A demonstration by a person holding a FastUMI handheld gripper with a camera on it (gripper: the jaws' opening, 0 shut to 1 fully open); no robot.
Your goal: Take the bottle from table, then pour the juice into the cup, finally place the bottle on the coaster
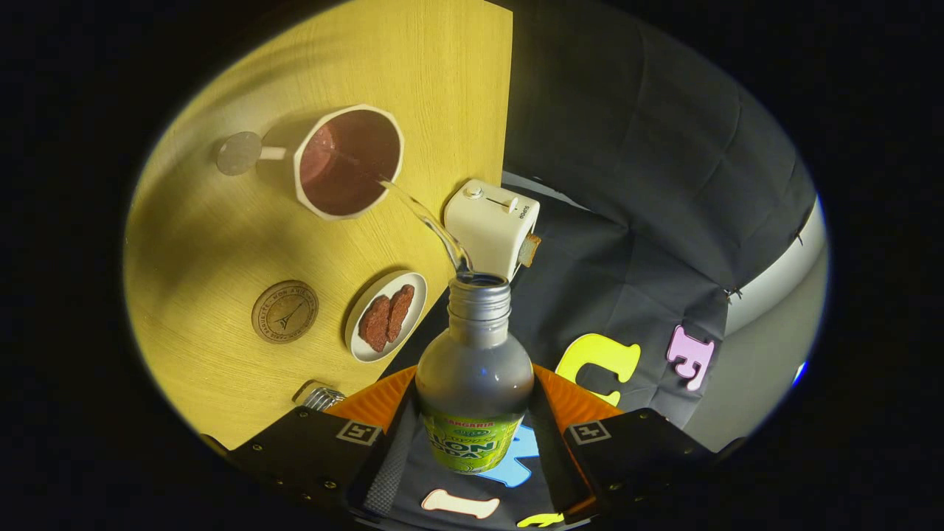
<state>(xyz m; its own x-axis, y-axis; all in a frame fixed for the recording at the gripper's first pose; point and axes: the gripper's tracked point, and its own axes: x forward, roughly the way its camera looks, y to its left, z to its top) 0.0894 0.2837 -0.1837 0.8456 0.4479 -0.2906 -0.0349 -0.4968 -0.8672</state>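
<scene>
My gripper is shut on a silver bottle with a green label, held between the orange fingers and tipped over. From its open neck a clear stream arcs into the white angular cup, which has a dark reddish inside and a handle toward a small grey disc. The cup stands on the yellow wooden table, beyond the fingers. A round brown coaster with a tower emblem lies on the table nearer the fingers, to the cup's side.
A white saucer with two brown slices lies between the coaster and the bottle. A white toaster holding a slice stands at the table's edge, just behind the bottle's neck. A metal object lies beside one finger.
</scene>
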